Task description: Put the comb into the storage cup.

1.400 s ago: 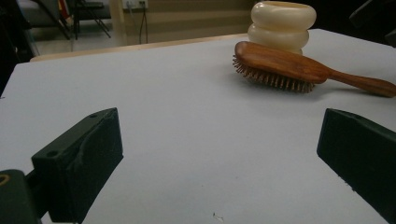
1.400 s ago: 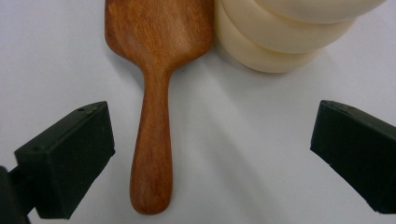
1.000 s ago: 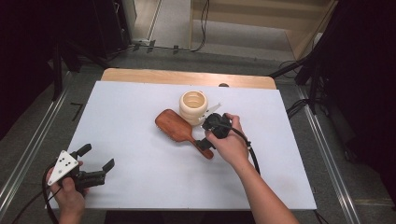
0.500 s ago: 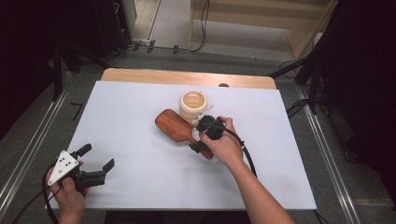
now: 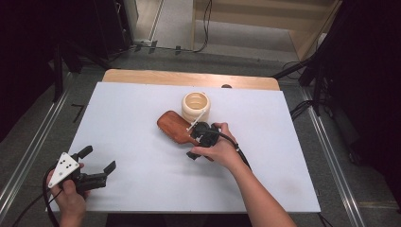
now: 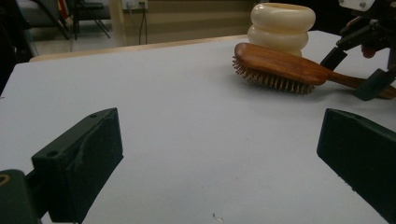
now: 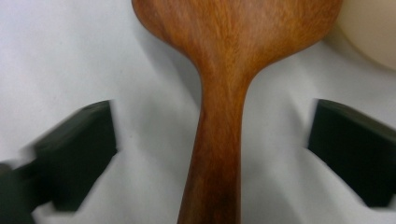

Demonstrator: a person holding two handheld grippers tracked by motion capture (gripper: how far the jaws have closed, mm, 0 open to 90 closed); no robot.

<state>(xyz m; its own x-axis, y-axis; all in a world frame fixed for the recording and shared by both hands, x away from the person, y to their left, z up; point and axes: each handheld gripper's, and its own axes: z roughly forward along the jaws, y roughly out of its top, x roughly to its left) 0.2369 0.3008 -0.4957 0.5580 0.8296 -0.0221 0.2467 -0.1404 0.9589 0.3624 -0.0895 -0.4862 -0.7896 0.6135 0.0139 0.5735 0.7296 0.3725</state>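
Two jaws of right tool (image 7: 210, 154) straddle hairbrush (image 5: 176, 126) handle w/o touching, just been closing, handle axis running straight along tool's reach; brush lies mid-worktop (image 5: 132, 113) against cream holder (image 5: 195, 105), left tool (image 5: 97, 165) open, empty, well apart.

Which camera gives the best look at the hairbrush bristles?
The left gripper view: it sees the hairbrush side-on, bristles down on the table. The high view shows its wooden back, handle partly under the right gripper. The right gripper view shows the handle between that gripper's open jaws, which have just been closing.
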